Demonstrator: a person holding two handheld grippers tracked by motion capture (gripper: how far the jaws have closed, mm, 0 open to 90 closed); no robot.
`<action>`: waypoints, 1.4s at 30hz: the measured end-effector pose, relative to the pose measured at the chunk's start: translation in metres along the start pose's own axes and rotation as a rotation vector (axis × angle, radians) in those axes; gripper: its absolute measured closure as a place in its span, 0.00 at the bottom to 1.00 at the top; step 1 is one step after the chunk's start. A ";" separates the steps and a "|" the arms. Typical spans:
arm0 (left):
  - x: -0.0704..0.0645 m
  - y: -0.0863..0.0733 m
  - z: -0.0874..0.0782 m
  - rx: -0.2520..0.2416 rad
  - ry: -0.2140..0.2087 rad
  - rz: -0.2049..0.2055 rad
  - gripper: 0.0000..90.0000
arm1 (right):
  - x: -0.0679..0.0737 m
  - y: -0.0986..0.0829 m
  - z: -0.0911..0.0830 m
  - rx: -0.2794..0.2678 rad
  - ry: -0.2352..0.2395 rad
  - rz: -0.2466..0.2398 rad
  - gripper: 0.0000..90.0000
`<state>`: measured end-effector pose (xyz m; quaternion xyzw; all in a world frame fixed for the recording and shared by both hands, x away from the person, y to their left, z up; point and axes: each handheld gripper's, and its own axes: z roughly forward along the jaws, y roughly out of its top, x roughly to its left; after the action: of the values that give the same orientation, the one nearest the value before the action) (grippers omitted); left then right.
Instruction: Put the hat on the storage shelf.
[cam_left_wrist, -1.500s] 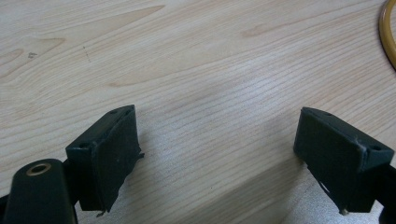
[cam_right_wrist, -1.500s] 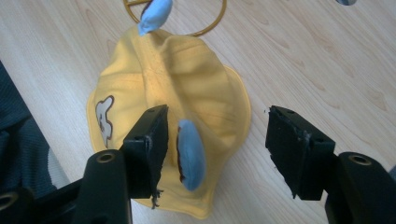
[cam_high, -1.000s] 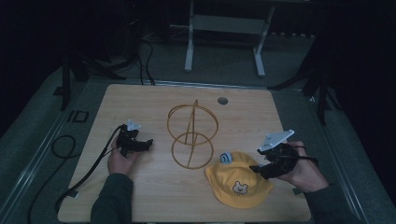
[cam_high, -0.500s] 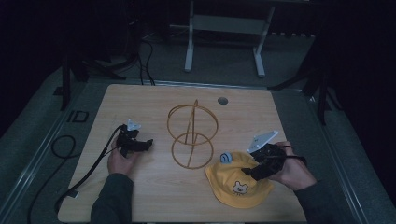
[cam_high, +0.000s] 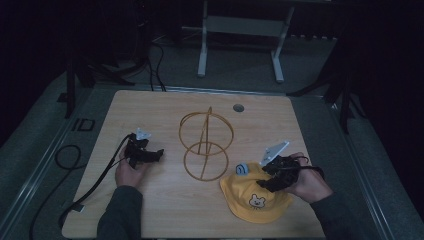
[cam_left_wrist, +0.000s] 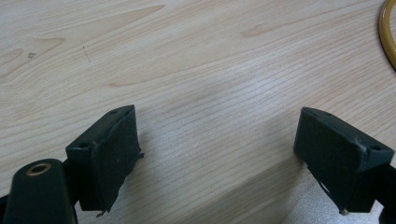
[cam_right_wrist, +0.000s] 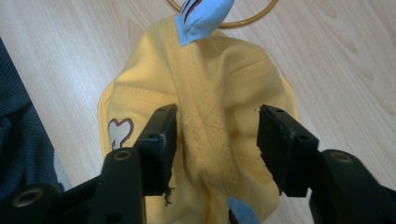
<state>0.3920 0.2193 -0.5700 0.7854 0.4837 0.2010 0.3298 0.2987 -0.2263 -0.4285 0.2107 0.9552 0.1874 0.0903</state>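
— How do the fingers of the right gripper (cam_right_wrist: 212, 149) stand?

— Spread, one on each side of a raised fold at the top of the yellow hat (cam_right_wrist: 210, 93); whether they press the cloth I cannot tell.

— And the hat itself?

— Lower right of the high view, on the wooden table (cam_high: 165, 200), a blue ear (cam_high: 242, 168) toward the wire stand (cam_high: 206, 145) at the centre.

— The left gripper (cam_left_wrist: 219, 154)?

— Wide apart over bare wood, at middle left, well away from the hat.

we read only the letters "id" on the floor (cam_high: 82, 124) left of the worktop (cam_high: 160, 110).
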 end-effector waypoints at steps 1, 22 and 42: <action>0.000 0.000 0.000 0.000 0.000 0.000 0.15 | 0.000 0.000 0.001 0.004 0.005 -0.004 0.59; 0.000 0.000 0.000 0.000 0.000 0.000 0.15 | 0.002 0.001 -0.003 0.019 0.037 -0.049 0.80; 0.000 0.000 0.000 0.000 0.000 0.000 0.15 | 0.001 0.003 -0.018 -0.007 0.034 -0.061 0.81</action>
<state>0.3920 0.2193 -0.5700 0.7853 0.4838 0.2011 0.3298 0.2947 -0.2295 -0.4110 0.1781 0.9619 0.1914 0.0804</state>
